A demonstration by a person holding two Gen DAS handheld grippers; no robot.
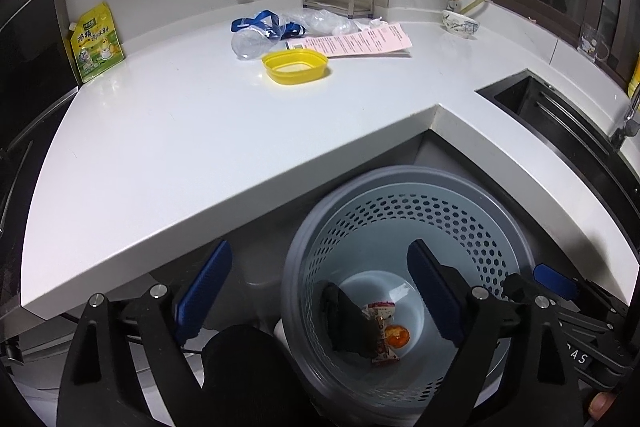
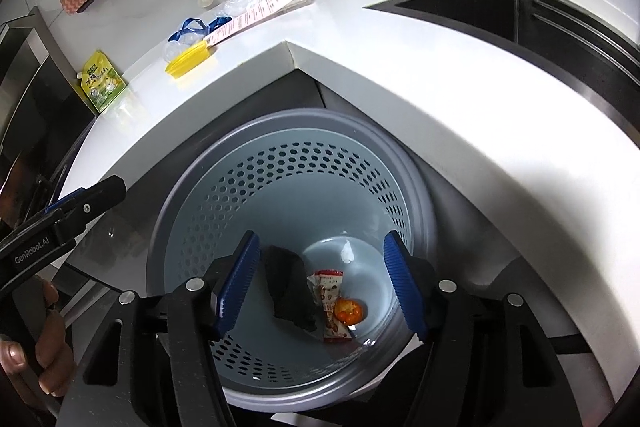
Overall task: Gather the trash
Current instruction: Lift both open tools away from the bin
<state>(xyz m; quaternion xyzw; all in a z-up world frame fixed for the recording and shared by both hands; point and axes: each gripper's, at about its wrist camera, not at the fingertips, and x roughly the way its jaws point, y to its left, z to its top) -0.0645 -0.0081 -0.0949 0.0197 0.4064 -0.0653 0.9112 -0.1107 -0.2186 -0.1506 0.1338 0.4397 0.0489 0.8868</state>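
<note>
Now 2 claws (image 1: 320,291) (image 2: 320,287) (agape) above bin (image 2: 200,187)

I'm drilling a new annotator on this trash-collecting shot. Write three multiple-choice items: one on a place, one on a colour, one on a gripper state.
1. Where does the red-and-white snack wrapper lie?
A. on the counter
B. at the bottom of the perforated bin
C. in the sink

2. What colour is the shallow tub on the counter?
A. yellow
B. green
C. pink

3. How does the right gripper stand?
A. shut on a bottle
B. shut, holding nothing
C. open above the bin

Key: 1 B, it sits on the bin floor beside a black scrap; 2 A, its rim and walls are plainly yellow; 3 C, its blue pads stand wide apart, nothing between.
</note>
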